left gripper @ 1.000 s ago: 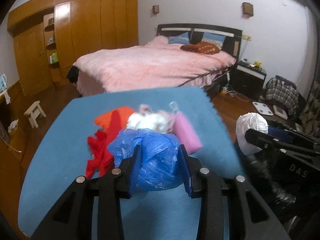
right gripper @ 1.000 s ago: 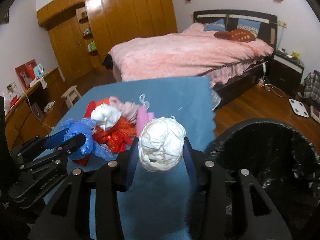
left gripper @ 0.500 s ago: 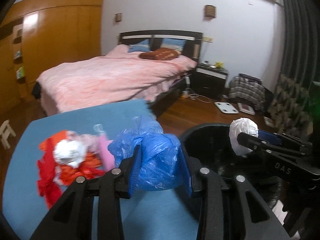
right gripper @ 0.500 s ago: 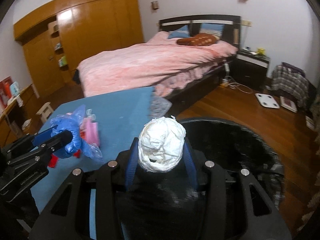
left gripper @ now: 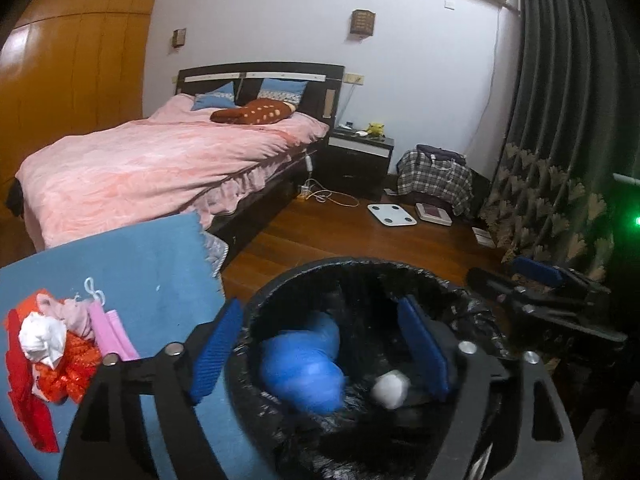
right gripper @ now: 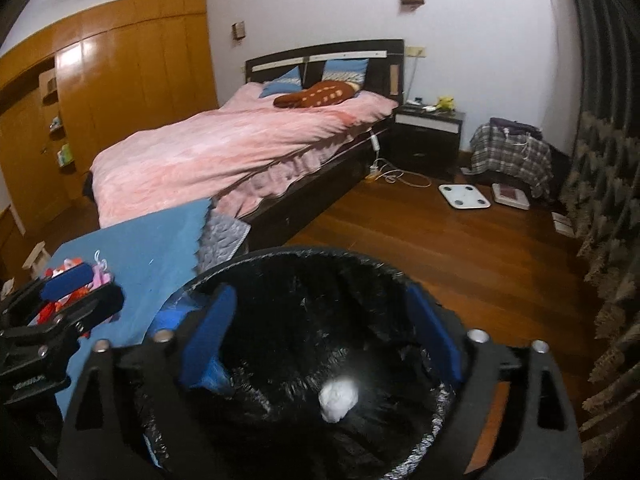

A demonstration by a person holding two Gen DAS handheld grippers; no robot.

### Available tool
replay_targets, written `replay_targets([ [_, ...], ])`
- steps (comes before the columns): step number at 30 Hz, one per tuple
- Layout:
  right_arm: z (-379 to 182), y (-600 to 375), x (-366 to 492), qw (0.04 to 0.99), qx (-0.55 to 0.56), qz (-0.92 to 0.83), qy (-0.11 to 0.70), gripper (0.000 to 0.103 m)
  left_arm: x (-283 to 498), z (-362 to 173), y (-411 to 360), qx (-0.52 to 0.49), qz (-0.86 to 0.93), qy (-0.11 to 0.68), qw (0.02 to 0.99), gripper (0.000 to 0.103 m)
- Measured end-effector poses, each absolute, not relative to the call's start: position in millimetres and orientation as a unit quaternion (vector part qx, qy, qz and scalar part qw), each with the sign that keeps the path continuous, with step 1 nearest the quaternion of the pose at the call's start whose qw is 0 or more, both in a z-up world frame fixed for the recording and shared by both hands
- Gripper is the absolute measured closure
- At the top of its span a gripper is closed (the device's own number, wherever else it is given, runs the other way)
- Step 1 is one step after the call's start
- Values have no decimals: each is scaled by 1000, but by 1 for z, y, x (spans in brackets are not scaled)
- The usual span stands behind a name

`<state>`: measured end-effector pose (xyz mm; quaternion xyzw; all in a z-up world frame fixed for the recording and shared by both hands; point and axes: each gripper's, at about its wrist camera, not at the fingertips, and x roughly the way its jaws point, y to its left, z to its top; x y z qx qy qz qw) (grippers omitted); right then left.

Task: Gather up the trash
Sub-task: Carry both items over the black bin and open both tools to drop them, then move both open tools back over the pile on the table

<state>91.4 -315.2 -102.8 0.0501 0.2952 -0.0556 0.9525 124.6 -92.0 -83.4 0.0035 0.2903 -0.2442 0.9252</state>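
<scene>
A black-lined trash bin (left gripper: 360, 268) (right gripper: 304, 256) stands beside a blue table (left gripper: 140, 264). My left gripper (left gripper: 320, 344) is open above the bin; a crumpled blue plastic bag (left gripper: 304, 368) lies blurred inside it. My right gripper (right gripper: 320, 332) is open above the bin too; a white paper ball (right gripper: 338, 394) (left gripper: 390, 388) lies inside. A pile of trash sits on the table: a white wad (left gripper: 42, 338), red wrapping (left gripper: 60, 372) and pink pieces (left gripper: 110, 332). The right gripper shows at the right of the left wrist view (left gripper: 552, 296); the left gripper shows at the left of the right wrist view (right gripper: 68, 296).
A pink-covered bed (left gripper: 160, 160) stands behind the table. A dark nightstand (left gripper: 360, 160), a plaid bag (left gripper: 436, 176) and a white scale (left gripper: 392, 214) sit on the wooden floor. Dark curtains (left gripper: 568, 120) hang at the right. A wooden wardrobe (right gripper: 100, 100) fills the left wall.
Both grippers moved right from the table to above the bin and opened. The blue bag and the white ball left the jaws and now lie in the bin.
</scene>
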Motion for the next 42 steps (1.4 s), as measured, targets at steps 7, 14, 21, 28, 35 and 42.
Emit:
replay_targets([
  [7, -104, -292, 96, 952, 56, -28, 301, 7, 121, -83, -47, -1, -183, 288, 940, 13],
  [14, -105, -233, 116, 951, 48, 35, 305, 7, 110, -83, 23, 9, -93, 278, 956, 11],
  [21, -110, -165, 138, 945, 33, 95, 311, 7, 103, -90, 89, 18, 4, 272, 962, 10],
  [28, -119, -107, 155, 942, -9, 132, 307, 7, 109, -116, 139, 7, 69, 289, 955, 10],
  [35, -140, -68, 178, 933, -28, 158, 321, 7, 117, -141, 161, -11, 88, 315, 945, 16],
  [42, -169, -38, 205, 921, -38, 169, 350, 20, 127, -158, 173, -27, 98, 335, 937, 25],
])
